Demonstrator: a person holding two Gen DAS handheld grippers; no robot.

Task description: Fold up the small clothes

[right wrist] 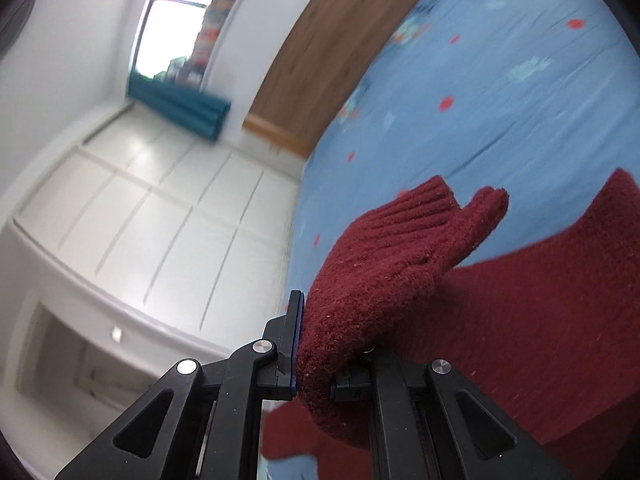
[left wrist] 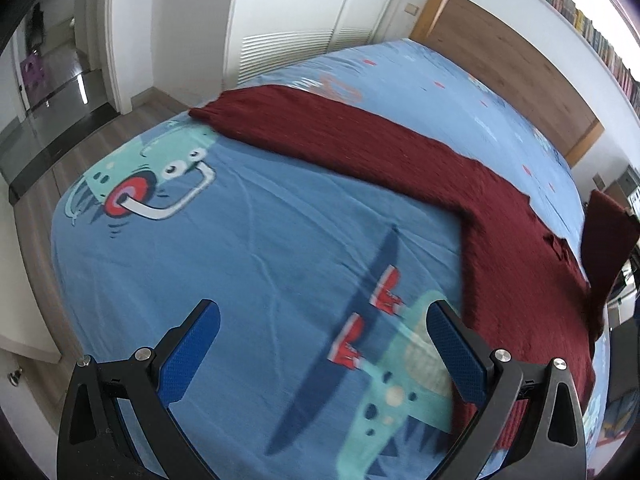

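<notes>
A dark red knitted sweater (left wrist: pixel 360 148) lies spread across the blue cartoon-print bed sheet (left wrist: pixel 240 248), running from the far left to the near right. My left gripper (left wrist: pixel 324 344) is open and empty, low over the sheet, with the sweater just right of its right finger. My right gripper (right wrist: pixel 316 340) is shut on a fold of the sweater (right wrist: pixel 384 264) and holds it lifted above the bed; the ribbed cuff end sticks out past the fingers. The lifted part also shows at the right edge of the left wrist view (left wrist: pixel 604 240).
A wooden headboard (left wrist: pixel 500 52) runs along the bed's far side under a shelf of books (left wrist: pixel 592 28). White wardrobe doors (left wrist: pixel 304 20) stand beyond the bed. Wood floor (left wrist: pixel 76 160) lies to the left.
</notes>
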